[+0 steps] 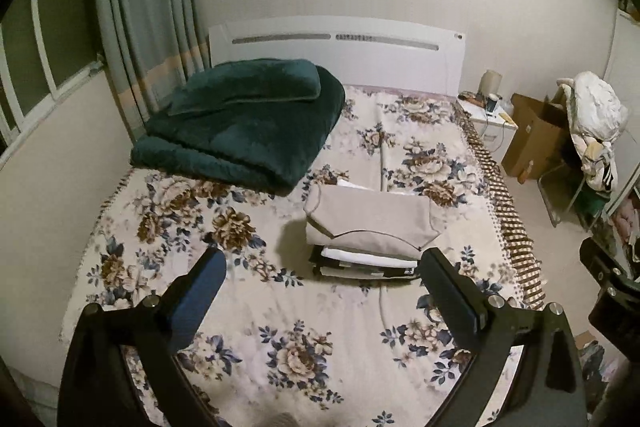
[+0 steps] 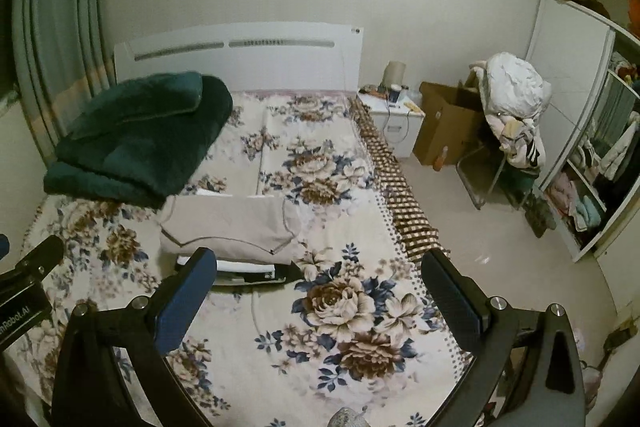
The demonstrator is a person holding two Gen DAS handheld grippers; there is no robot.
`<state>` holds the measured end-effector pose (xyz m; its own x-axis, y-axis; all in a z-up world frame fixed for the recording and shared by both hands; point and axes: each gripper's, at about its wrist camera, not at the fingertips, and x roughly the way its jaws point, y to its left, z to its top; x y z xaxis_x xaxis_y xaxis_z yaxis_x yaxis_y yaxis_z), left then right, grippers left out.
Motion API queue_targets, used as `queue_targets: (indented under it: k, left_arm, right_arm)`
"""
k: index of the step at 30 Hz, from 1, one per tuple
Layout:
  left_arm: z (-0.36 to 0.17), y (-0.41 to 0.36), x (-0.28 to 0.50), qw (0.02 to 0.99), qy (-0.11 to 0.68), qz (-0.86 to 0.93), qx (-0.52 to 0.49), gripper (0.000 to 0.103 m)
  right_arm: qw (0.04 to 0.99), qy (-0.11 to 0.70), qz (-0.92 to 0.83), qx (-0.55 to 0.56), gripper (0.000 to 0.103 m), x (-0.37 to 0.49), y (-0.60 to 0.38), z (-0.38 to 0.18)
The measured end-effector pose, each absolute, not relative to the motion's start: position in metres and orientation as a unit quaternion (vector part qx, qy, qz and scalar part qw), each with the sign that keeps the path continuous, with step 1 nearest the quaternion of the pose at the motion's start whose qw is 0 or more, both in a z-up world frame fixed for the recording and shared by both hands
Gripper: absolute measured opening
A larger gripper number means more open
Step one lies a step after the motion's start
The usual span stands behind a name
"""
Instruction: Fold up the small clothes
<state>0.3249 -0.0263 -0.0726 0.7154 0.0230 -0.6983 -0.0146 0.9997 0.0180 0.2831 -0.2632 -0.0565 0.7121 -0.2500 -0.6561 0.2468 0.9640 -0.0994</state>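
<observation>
A stack of folded small clothes sits on the floral bedspread, topped by a beige folded garment, with white and dark pieces under it. It also shows in the right wrist view. My left gripper is open and empty, held above the bed just in front of the stack. My right gripper is open and empty, to the right of the stack over the bedspread. The left gripper's body shows at the left edge of the right wrist view.
A folded dark green blanket lies at the bed's far left, by the white headboard. Right of the bed are a white nightstand, a cardboard box, a chair heaped with laundry and an open wardrobe.
</observation>
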Motion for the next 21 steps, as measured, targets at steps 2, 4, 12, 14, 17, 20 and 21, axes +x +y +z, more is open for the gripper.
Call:
queue_targets:
  k: [2, 4, 12, 14, 17, 20, 21]
  left_arm:
    - [-0.064, -0.025, 0.312, 0.928, 0.372, 0.011, 0.006, 0.099]
    - [-0.058, -0.025, 0.301, 0.930, 0.368, 0.009, 0.008, 0.099]
    - [-0.040, -0.022, 0.266, 0.934, 0.358, 0.003, 0.009, 0.099]
    - [-0.036, -0.022, 0.262, 0.935, 0.355, 0.001, 0.009, 0.099]
    - [-0.032, -0.022, 0.255, 0.937, 0.350, 0.001, 0.009, 0.099]
    - [-0.029, -0.022, 0.248, 0.938, 0.347, 0.001, 0.010, 0.099]
    - [-0.029, -0.022, 0.248, 0.938, 0.347, 0.000, 0.010, 0.099]
  right_arm:
    - [0.930, 0.343, -0.133, -0.001, 0.103, 0.267, -0.261, -0.043]
    - [0.934, 0.333, -0.132, -0.004, 0.103, 0.252, -0.258, -0.030]
    - [0.943, 0.311, -0.119, 0.003, 0.103, 0.204, -0.253, 0.009]
    - [0.943, 0.310, -0.117, 0.006, 0.103, 0.197, -0.253, 0.013]
    - [0.944, 0.309, -0.115, 0.006, 0.103, 0.188, -0.252, 0.015]
    - [0.943, 0.312, -0.114, 0.009, 0.103, 0.187, -0.252, 0.016]
    - [0.943, 0.314, -0.113, 0.012, 0.103, 0.183, -0.252, 0.017]
